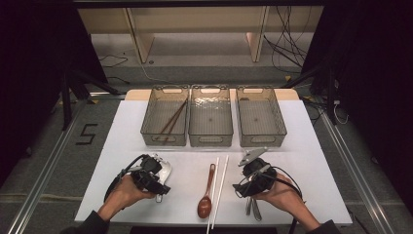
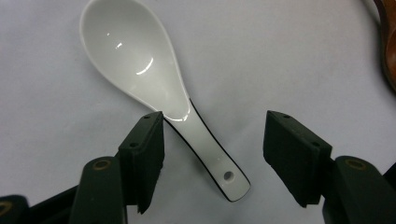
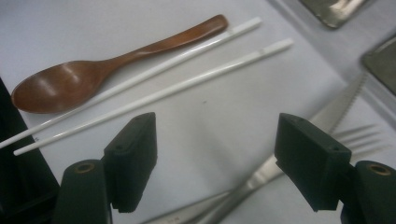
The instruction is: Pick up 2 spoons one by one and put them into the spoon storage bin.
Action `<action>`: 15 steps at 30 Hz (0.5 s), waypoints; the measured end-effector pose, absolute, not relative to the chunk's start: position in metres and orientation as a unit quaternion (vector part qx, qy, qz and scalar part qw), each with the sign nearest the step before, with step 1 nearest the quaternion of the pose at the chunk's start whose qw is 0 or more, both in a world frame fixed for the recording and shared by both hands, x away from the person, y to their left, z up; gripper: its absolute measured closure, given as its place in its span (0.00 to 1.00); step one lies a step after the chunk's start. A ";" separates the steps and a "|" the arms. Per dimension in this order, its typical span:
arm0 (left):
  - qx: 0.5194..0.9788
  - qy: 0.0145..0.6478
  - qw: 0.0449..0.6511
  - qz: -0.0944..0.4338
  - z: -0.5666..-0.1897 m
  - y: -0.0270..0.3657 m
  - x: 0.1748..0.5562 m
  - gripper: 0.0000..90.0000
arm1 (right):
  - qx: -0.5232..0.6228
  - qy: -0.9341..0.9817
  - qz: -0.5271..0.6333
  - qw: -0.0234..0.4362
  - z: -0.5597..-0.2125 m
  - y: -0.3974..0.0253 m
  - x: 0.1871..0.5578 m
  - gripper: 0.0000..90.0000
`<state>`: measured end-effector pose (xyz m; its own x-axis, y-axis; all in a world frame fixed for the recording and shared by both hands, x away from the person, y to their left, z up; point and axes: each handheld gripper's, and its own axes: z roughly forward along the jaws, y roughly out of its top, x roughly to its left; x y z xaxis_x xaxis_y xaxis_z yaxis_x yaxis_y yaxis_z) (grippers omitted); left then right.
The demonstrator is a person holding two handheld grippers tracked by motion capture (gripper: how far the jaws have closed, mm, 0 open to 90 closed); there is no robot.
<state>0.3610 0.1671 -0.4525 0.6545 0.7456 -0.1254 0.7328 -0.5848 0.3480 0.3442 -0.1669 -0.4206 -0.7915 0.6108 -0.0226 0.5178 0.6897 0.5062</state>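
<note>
A white ceramic spoon point(image 2: 154, 88) lies on the white table, partly under my left gripper point(image 1: 152, 176) in the high view. My left gripper point(image 2: 212, 140) is open, low over the spoon, with the spoon's handle between its jaws and nothing gripped. My right gripper point(image 3: 215, 154) is open too, just above a steel knife point(image 3: 336, 109) and fork point(image 3: 364, 135); the knife's handle runs between the jaws. A brown wooden spoon point(image 1: 207, 190) and two white chopsticks point(image 1: 219, 187) lie in the middle between the two grippers point(image 1: 254, 178).
Three clear baskets stand in a row at the back of the white table point(image 1: 126, 136); the left basket point(image 1: 164, 139) holds brown chopsticks point(image 1: 173, 119). The middle basket point(image 1: 210, 140) and right basket point(image 1: 261, 140) look bare. The table's front edge runs close to the person's hands.
</note>
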 end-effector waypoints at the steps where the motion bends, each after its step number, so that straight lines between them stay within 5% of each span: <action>1: 0.890 0.416 0.188 0.017 -0.454 0.167 0.361 0.42 | 0.303 0.918 0.240 0.092 -0.422 -0.164 0.344 0.34; 15: 0.890 0.416 0.187 0.011 -0.454 0.167 0.358 0.42 | 0.323 0.918 0.216 0.074 -0.435 -0.134 0.355 0.37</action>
<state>0.3581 0.1667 -0.4536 0.6536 0.7446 -0.1355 0.7361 -0.5837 0.3427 0.3550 -0.1343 -0.4346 -0.7800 0.6257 0.0034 0.5615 0.6975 0.4452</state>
